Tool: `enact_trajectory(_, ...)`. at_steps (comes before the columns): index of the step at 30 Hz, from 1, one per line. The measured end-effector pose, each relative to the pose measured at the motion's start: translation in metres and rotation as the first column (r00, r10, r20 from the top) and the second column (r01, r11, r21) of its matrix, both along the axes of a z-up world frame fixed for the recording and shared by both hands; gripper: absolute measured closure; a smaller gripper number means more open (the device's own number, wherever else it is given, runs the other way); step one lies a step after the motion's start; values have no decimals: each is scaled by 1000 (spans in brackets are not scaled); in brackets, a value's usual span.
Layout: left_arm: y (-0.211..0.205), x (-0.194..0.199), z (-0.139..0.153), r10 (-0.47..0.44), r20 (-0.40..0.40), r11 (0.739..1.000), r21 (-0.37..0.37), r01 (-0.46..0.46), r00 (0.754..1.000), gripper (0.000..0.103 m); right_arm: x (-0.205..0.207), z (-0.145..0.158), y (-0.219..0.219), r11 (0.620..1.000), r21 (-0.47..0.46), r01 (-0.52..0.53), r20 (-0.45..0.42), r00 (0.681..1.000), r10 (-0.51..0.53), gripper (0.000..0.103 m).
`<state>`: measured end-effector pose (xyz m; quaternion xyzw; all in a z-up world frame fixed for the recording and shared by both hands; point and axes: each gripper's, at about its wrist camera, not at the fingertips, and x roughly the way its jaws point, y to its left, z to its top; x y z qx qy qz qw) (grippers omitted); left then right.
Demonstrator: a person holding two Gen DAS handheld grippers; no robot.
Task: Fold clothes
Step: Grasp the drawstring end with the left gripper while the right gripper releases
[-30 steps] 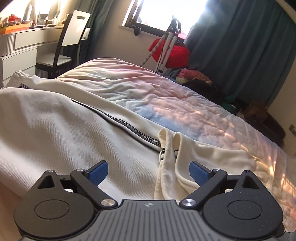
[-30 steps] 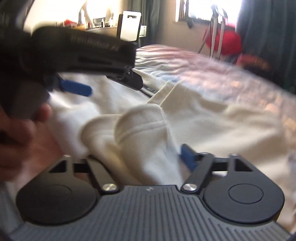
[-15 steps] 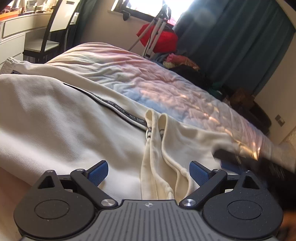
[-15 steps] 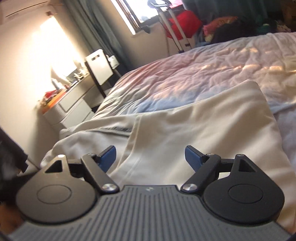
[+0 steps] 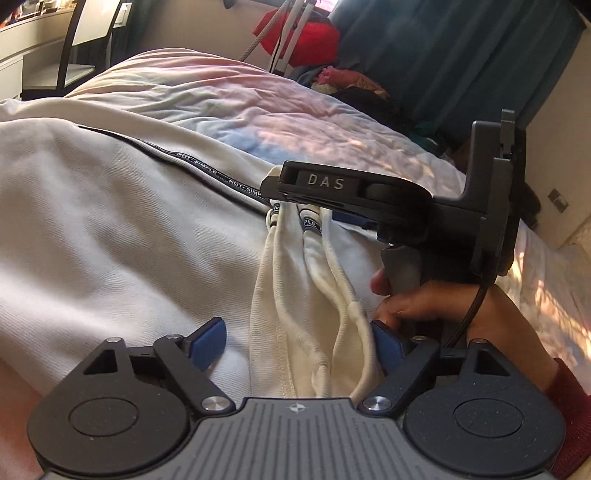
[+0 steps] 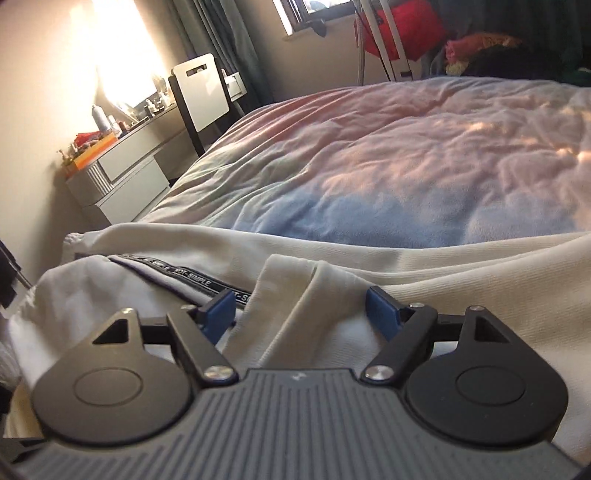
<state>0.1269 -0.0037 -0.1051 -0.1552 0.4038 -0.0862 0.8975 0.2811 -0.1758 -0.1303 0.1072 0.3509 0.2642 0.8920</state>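
A cream hooded top [image 5: 110, 236] with a black lettered tape along its zip lies spread on the bed. My left gripper [image 5: 295, 341] is open low over it, the hood edge and white drawcords [image 5: 343, 291] between its blue pads. My right gripper [image 6: 301, 308] is open too, straddling a raised fold of the collar [image 6: 295, 280] next to the lettered tape [image 6: 192, 278]. In the left wrist view the right gripper [image 5: 332, 192] reaches in from the right over the collar, a hand on its handle.
The pink and blue bed cover [image 6: 424, 158] stretches beyond the top. A white chair [image 6: 201, 96] and a grey dresser [image 6: 122, 166] stand at the far left. A tripod and red bag [image 5: 299, 33] and a clothes pile [image 5: 351, 79] sit by the dark curtains.
The right gripper has swung in over the collar and now shows in the left wrist view. The left gripper has moved forward, with the hood edge and cords between its pads.
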Motion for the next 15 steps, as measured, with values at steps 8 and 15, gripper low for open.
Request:
enact_trajectory(8,3,-3,-1,-34,60,998,-52,37,998,71,-6,9,-4,997,4,71,89,994,-71,90)
enact_trajectory(15,0,-6,3,-39,87,999,-13,41,995,74,-8,4,-3,994,11,109,114,987,-110,87)
